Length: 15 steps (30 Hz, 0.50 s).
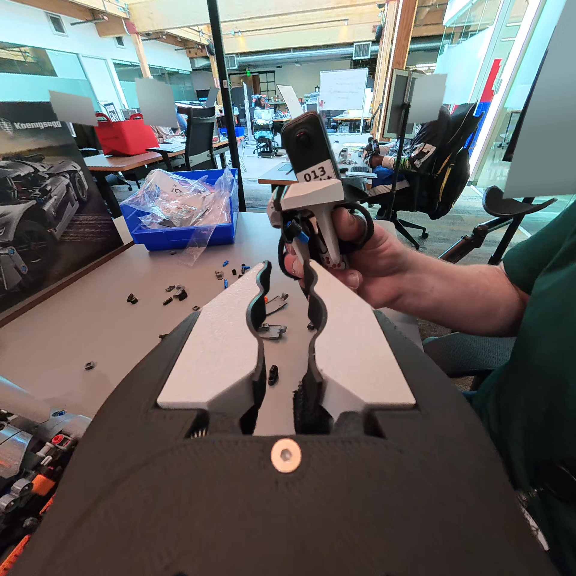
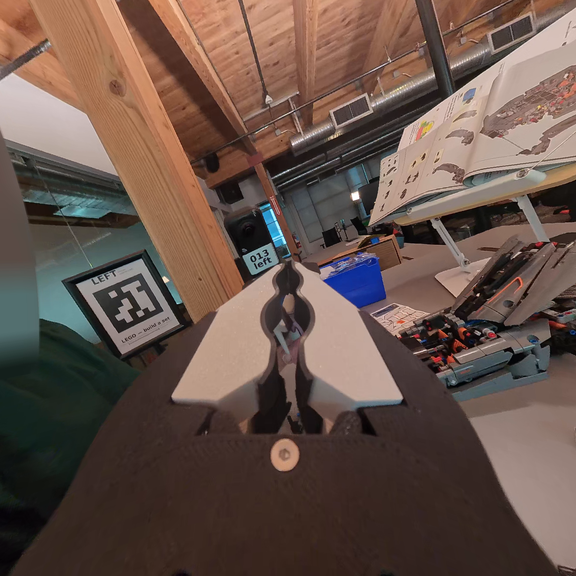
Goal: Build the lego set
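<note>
grey surface carries loose lego pieces [image 1: 174, 296] ahead of the left gripper [image 1: 288, 274], jaws apart; right gripper [image 2: 288, 271] nearly together, contents unclear.

One blue bin [image 1: 184, 237], one red bag [image 1: 124, 137], one open instruction booklet [image 2: 486, 137], one part-built car model [image 2: 486, 339].
</note>
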Motion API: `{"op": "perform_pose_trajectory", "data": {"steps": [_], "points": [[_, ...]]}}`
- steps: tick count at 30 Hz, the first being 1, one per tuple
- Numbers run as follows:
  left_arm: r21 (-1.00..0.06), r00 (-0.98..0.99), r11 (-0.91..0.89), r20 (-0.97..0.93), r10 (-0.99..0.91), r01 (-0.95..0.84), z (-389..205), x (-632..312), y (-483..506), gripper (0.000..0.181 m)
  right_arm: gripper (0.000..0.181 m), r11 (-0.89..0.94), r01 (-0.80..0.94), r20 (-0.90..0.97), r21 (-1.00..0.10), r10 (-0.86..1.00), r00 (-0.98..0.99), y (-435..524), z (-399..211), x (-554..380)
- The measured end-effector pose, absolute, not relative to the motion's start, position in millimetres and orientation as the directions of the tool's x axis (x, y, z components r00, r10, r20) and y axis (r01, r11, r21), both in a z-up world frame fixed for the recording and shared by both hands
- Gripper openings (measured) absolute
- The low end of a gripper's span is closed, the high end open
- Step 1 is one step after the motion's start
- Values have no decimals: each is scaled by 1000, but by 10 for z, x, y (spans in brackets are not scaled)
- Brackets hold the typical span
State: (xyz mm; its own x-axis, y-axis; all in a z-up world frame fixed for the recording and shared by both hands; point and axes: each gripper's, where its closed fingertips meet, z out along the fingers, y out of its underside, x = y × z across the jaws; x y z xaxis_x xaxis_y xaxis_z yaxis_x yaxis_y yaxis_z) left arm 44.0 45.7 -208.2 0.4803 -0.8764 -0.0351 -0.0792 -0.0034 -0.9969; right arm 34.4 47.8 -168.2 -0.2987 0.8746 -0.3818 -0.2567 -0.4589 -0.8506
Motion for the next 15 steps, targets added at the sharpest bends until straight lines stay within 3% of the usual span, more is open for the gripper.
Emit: {"op": "perform_pose_trajectory", "data": {"steps": [8, 15], "points": [[-1000, 501, -10, 3, -866, -11, -2013, 476, 524, 21, 0, -517, -294, -421, -804, 844, -332, 545, -1675, 336], [-996, 452, -49, 75, -889, 70, -1962, 522, 472, 17, 0, -472, -302, -391, -829, 873, -291, 554, -1696, 328]]}}
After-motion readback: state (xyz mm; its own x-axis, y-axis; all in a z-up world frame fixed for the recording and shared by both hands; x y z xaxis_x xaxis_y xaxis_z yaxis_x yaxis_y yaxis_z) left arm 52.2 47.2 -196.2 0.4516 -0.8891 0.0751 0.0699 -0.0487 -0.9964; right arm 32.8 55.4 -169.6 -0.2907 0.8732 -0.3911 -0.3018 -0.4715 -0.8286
